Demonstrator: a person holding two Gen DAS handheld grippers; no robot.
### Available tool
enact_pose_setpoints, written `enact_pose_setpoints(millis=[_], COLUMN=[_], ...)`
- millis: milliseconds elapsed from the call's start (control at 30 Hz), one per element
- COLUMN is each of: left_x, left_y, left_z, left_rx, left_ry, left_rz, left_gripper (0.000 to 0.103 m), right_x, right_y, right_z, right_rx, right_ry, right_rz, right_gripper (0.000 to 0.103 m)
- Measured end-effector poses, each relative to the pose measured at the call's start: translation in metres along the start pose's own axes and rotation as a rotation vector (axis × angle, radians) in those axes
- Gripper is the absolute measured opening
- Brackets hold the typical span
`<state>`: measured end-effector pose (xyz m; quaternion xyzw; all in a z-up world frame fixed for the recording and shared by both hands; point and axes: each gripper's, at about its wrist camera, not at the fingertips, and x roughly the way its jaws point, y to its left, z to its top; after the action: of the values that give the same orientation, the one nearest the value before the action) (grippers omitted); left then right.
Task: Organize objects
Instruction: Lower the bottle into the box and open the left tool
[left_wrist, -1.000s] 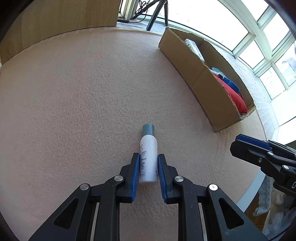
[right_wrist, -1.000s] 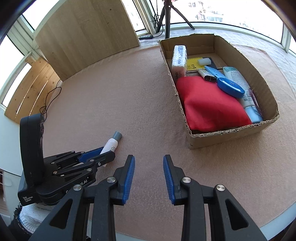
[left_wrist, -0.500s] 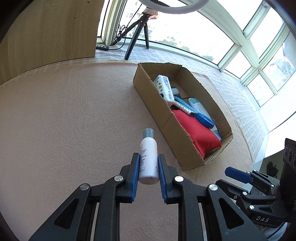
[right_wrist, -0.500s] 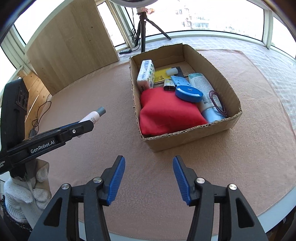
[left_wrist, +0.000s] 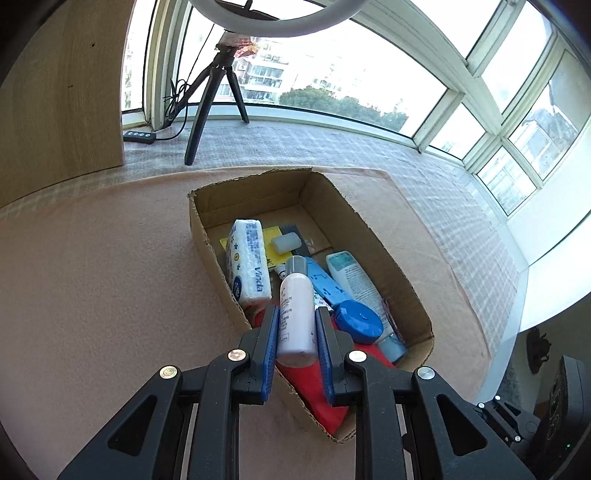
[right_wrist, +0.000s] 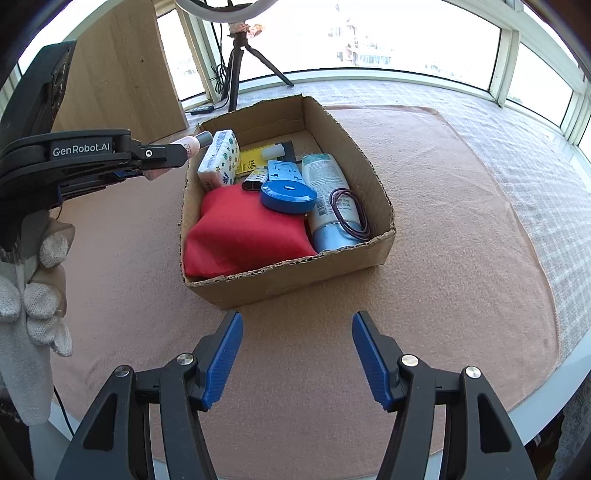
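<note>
My left gripper (left_wrist: 295, 332) is shut on a small white bottle (left_wrist: 296, 314) with a grey cap, held in the air over the near-left corner of the cardboard box (left_wrist: 207, 229). From the right wrist view the bottle (right_wrist: 186, 146) and left gripper (right_wrist: 162, 157) hover at the box's left rim (right_wrist: 184, 206). Inside lie a red cloth (right_wrist: 243, 232), a tissue pack (right_wrist: 218, 158), a blue round case (right_wrist: 288, 197) and a lotion tube (right_wrist: 328, 195). My right gripper (right_wrist: 297, 354) stands open in front of the box, holding nothing.
A pink felt mat (right_wrist: 461, 221) covers the round table. A tripod (left_wrist: 214, 96) with a ring light and a wooden panel (left_wrist: 59, 96) stand behind the box by the windows. A gloved hand (right_wrist: 33, 295) holds the left gripper.
The left gripper lifted the bottle off the mat and carried it over the box. The right gripper opened wider and drew back a little.
</note>
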<state>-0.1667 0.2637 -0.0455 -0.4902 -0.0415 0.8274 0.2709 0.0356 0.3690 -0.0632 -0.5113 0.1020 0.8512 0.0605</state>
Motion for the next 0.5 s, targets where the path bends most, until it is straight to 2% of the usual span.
enact_pose_setpoints(millis=[367,500], left_x=[0.034,0.033], left_y=[-0.019,-0.017], left_z=[0.022,0.023], left_rx=[0.018,0.008], left_ry=[0.005,0.008], left_rz=[0.033,0.031], left_gripper=[0.021,0.03], right_x=[0.002,0.002], right_y=[-0.024,-0.023], right_z=[0.001,0.003], right_rx=[0.055,0.037], right_ry=[-0.006,-0.008], right_rz=[0.016,-0.002], right_gripper=[0.058,0.058])
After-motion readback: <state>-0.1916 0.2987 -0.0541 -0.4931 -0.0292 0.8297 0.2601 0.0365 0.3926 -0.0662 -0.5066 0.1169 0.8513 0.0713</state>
